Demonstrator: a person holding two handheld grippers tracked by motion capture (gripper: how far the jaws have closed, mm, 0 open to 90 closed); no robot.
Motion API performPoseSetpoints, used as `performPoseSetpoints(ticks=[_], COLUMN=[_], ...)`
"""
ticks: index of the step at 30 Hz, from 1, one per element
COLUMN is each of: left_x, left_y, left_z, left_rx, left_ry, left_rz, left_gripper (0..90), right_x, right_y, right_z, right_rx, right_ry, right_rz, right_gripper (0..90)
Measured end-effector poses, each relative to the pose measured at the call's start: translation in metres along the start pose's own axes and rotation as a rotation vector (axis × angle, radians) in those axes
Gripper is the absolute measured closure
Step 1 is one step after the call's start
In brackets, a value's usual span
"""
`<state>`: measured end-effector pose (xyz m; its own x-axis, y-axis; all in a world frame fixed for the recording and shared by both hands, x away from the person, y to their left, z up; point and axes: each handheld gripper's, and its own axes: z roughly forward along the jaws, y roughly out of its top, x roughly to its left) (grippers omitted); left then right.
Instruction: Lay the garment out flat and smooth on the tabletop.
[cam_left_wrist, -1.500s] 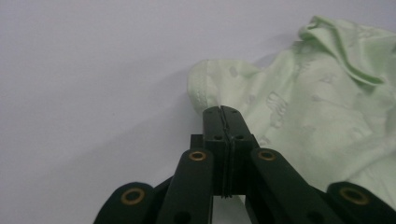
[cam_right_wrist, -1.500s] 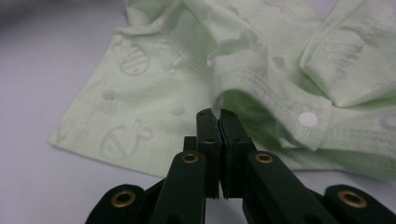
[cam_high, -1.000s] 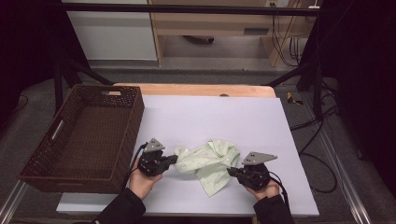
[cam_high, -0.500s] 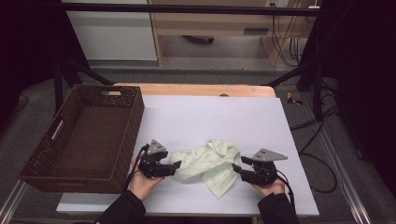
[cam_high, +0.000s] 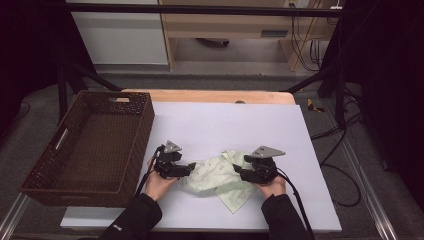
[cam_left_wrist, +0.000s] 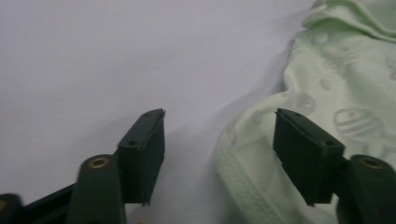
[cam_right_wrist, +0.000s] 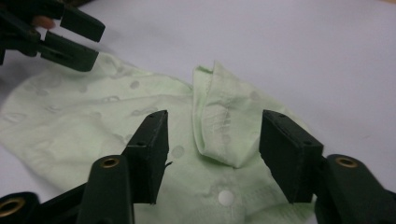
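On the white bench (cam_high: 210, 125), seen from the high view, a crumpled pale green garment (cam_high: 217, 175) lies between the left claw (cam_high: 190, 167) and the right claw (cam_high: 239, 174), one at each end, likely so the cloth can be pulled out flat. A brown wicker basket (cam_high: 55, 172) stands beside the left claw, on its outer side.

In the left claw view, the left claw (cam_left_wrist: 219, 140) is open, its jaws having just been opening and then easing in a little. A ribbed hem of the garment (cam_left_wrist: 327, 88) lies between them, unpinched.

In the right claw view, the right claw (cam_right_wrist: 212, 149) also stands open, jaws just parted, straddling a raised fold. The garment (cam_right_wrist: 116, 121) is thin, printed with faint spots, with a white snap button (cam_right_wrist: 225, 197).
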<state>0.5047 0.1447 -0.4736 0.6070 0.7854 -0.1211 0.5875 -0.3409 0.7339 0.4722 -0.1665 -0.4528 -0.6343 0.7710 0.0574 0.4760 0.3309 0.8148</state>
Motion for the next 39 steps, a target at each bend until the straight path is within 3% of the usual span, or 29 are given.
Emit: performPoseSetpoints(ticks=[2,3,5,9,13,19,25,32,36,39], left_x=[0.003,0.004,0.003,0.000,-0.003,-0.007,-0.017,-0.029,-0.031,-0.028], left_y=[-0.001,-0.002,-0.002,-0.003,-0.003,-0.004,-0.009,-0.025,-0.030,-0.032], left_z=[0.003,0.003,0.003,0.003,0.002,-0.010,-0.042,-0.070,-0.070,-0.066], left_rx=[0.012,0.016,0.019,0.031,0.040,0.037,0.015,0.007,0.026,0.032], left_ry=[-0.017,-0.037,-0.037,-0.060,-0.063,-0.064,-0.084,-0.116,-0.126,-0.120], left_rz=[-0.017,-0.023,-0.016,-0.006,0.011,0.039,0.070,0.077,0.073,0.066], left_gripper=[40.3,48.4,54.6,73.8,84.3,86.4,86.4,86.3,86.3,86.0], right_x=[0.002,0.002,0.001,-0.001,-0.002,-0.006,-0.006,0.003,0.012,0.017], right_y=[-0.001,-0.002,-0.004,-0.005,-0.002,0.005,0.027,0.066,0.083,0.089], right_z=[0.009,0.012,0.016,0.019,0.018,0.008,0.001,0.017,0.036,0.054], right_rx=[0.040,0.057,0.082,0.097,0.107,0.066,-0.011,-0.066,-0.078,-0.060], right_ry=[-0.023,-0.037,-0.048,-0.049,-0.054,-0.066,-0.074,-0.080,-0.073,-0.067], right_rz=[-0.027,-0.038,-0.046,-0.047,-0.060,-0.060,-0.092,-0.148,-0.183,-0.182], right_gripper=[50.8,53.9,58.0,73.9,88.8,89.4,89.8,89.8,89.8,89.3])
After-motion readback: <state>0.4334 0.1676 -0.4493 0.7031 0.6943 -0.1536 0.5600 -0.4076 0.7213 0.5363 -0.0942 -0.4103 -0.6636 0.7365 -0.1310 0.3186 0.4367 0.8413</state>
